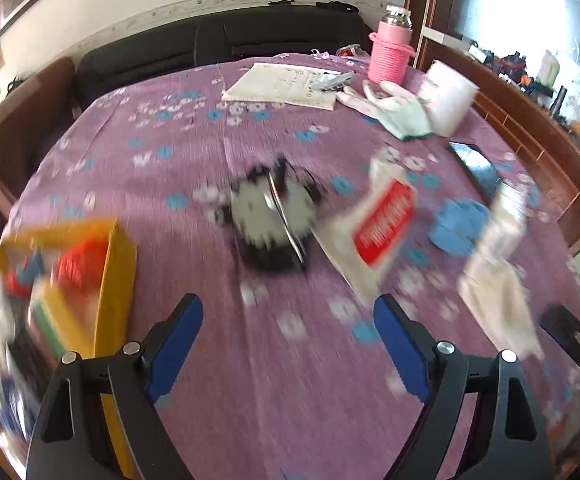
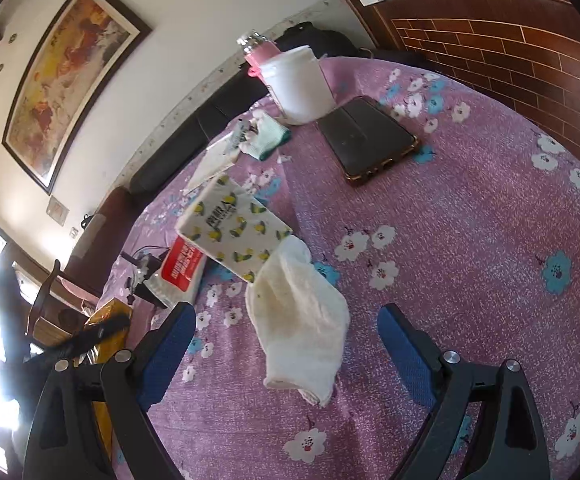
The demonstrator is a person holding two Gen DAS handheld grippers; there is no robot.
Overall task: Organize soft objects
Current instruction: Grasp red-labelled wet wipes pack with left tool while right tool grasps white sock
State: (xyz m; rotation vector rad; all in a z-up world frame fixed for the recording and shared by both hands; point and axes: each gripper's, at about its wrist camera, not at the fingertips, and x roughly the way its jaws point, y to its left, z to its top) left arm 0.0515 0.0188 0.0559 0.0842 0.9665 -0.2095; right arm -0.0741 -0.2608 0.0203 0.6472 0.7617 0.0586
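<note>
A white sock [image 2: 302, 324] lies crumpled on the purple flowered tablecloth, just ahead of and between the fingers of my open, empty right gripper [image 2: 286, 344]. It also shows in the left wrist view [image 1: 498, 304]. A lemon-print tissue pack [image 2: 236, 228] and a red-and-white tissue pack [image 2: 180, 270] lie beyond it. My left gripper [image 1: 288, 336] is open and empty above bare cloth. Ahead of it is a black-and-white object [image 1: 270, 220], blurred, the red-and-white pack [image 1: 374, 232] and a blue soft item [image 1: 456, 222]. A yellow box [image 1: 90, 280] with colourful items sits at left.
A phone [image 2: 366, 138], a white cup [image 2: 300, 84], a pink bottle [image 1: 390, 48], white gloves [image 1: 386, 102] and an open notebook [image 1: 286, 86] lie at the far side. A dark sofa stands behind the table. The other gripper [image 1: 570, 336] shows at the right.
</note>
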